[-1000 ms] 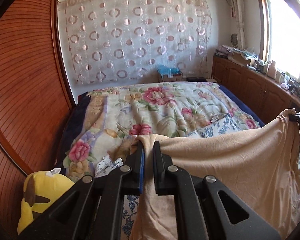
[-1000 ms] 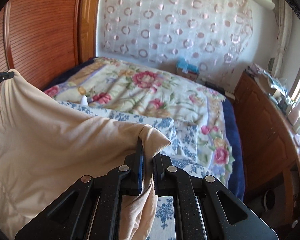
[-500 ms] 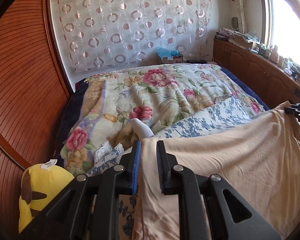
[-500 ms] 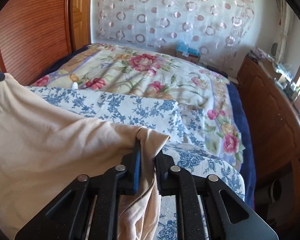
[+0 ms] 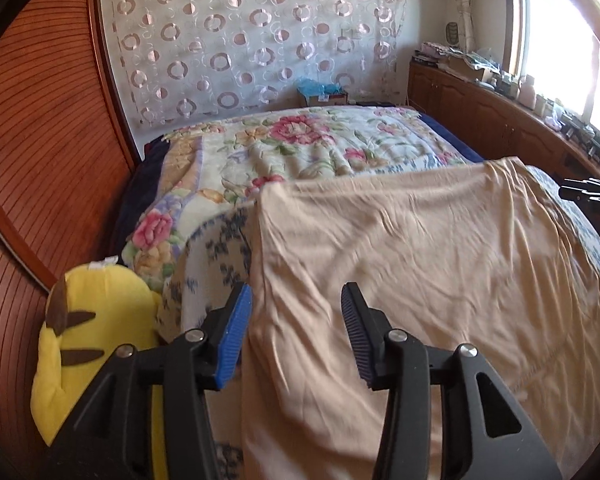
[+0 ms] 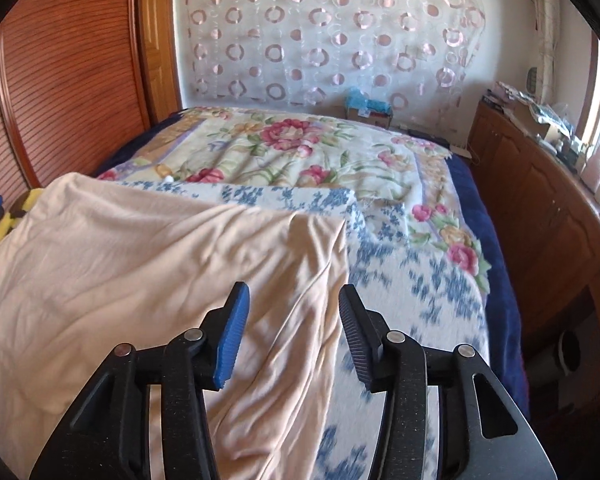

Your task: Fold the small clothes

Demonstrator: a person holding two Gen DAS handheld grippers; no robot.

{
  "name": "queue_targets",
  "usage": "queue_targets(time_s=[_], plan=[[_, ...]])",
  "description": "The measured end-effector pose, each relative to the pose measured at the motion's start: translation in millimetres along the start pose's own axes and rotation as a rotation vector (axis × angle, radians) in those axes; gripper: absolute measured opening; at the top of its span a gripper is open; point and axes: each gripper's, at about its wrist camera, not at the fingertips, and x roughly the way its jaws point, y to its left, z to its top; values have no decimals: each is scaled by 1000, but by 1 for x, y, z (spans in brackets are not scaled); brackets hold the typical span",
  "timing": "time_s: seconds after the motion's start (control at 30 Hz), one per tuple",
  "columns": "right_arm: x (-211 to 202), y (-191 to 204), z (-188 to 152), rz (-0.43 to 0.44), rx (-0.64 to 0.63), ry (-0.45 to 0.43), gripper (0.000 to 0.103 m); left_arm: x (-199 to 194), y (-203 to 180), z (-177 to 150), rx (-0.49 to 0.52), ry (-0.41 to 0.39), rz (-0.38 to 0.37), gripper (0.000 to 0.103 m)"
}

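Both grippers hanging released over the cloth

The left gripper (image 5: 296, 332) and right gripper (image 6: 292, 330) are gaping wide (holding nothing), while the peach garment (image 5: 412, 256) is lying spread on the bed (image 6: 500, 264), near end.

no readable text, labels or numbers

We're in a home bedroom: bed (image 5: 452, 148) with floral quilt (image 5: 316, 140) mid-frame, circle-patterned curtain (image 5: 252, 36) above, wooden cabinets (image 6: 540, 184) at right.
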Motion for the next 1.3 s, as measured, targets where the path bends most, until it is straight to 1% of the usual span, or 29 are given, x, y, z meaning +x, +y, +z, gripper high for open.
queue_targets(time_s=[0.2,0.3,0.4,0.43,0.5,0.57,0.63,0.73,0.83,1.0,1.2,1.3], plan=[[-15,13,-37,73,46,69,48,9,-10,-30,18,69,4,45],[-19,19,-51,83,47,94,48,15,-10,-39,1,94,6,45],[-23,21,-59,115,72,100,48,21,-12,-45,-3,121,0,45],[-25,22,-60,127,77,102,48,20,-13,-48,-3,104,5,46],[-27,26,-62,136,66,104,48,19,-13,-49,-3,104,7,46],[-27,31,-66,136,51,114,48,19,-13,-50,-8,96,8,48],[-25,33,-68,134,50,123,48,19,-11,-52,-18,85,24,56],[-19,32,-69,112,60,130,48,20,-6,-53,-44,90,2,57],[-12,29,-64,100,81,116,48,22,-2,-53,-57,93,-9,58],[-1,28,-55,81,95,109,48,22,-2,-53,-59,93,-11,58],[1,32,-57,61,80,86,49,19,-3,-53,-56,81,-7,58],[2,32,-57,56,79,84,49,9,-2,-51,-76,55,-47,58]])
